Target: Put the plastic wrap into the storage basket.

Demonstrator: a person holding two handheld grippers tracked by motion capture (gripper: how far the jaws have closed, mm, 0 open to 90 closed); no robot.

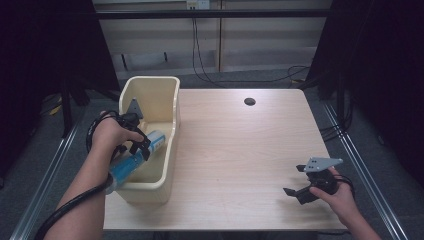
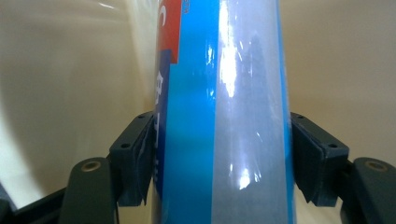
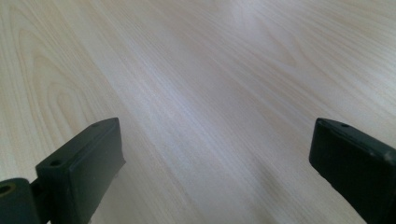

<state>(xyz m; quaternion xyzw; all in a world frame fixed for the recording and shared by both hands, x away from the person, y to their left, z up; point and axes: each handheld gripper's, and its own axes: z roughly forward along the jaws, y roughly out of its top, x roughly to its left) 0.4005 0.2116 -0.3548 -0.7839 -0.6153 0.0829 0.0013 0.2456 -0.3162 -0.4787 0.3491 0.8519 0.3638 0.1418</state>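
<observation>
Surface (image 1: pixel 240 150): pale wood, bare but for a cream bin (image 1: pixel 165 85) at its 9 o'clock edge and a small dark hole (image 1: pixel 249 101) toward 12 o'clock.

Bottle (image 1: pixel 131 162): clear plastic with a blue and red label, lying slanted inside the bin, its near end over the bin's 6 o'clock rim.

Left gripper (image 1: pixel 142 147): inside the bin, jaws clamped on the bottle's body from both sides, as the left gripper view confirms.

Right gripper (image 1: pixel 295 192): near the surface's 4 o'clock corner, jaws spread, holding nothing, low over bare wood.

Step in hand, by judgement: the bottle is either being lifted out of the bin or set into it; which of the two cannot be told. The next move calls for keeping the slanted bottle clear of the bin's rim.
</observation>
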